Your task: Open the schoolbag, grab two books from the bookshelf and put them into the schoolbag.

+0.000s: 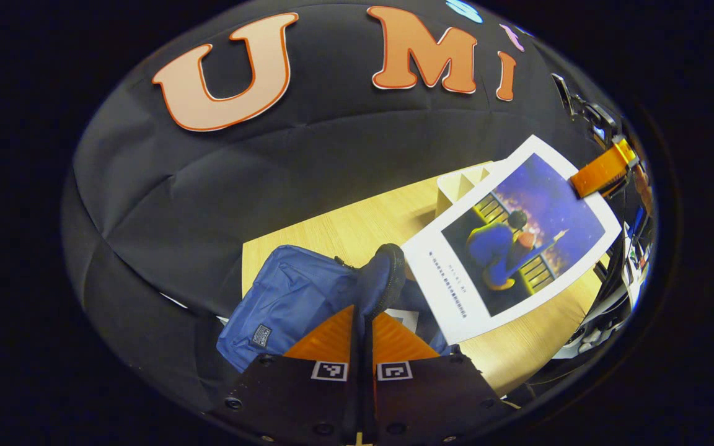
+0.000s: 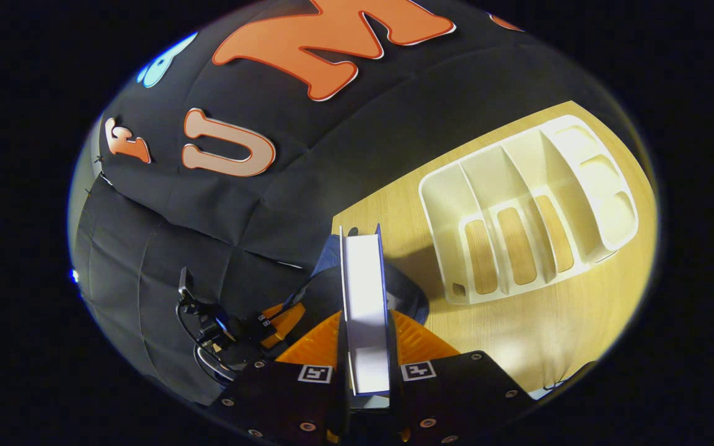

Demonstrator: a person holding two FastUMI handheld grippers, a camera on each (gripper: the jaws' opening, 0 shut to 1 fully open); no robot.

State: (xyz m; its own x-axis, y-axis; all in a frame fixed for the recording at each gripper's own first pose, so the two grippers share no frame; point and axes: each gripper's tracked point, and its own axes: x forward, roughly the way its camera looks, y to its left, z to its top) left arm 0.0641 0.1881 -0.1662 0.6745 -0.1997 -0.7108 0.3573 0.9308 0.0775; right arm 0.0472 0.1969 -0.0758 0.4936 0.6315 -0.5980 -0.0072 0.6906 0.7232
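Blue fabric at the bag mouth is pinched by the left gripper, its fingers closed together on the zip edge and holding it up, while the book is clamped edge-on in the right gripper, long axis running straight ahead toward the bag opening just beyond and below. From the left, the book is seen hanging by one corner, cover facing out, just right of the opening. The shelf stands empty to the right on the table, leaving open room on that side.
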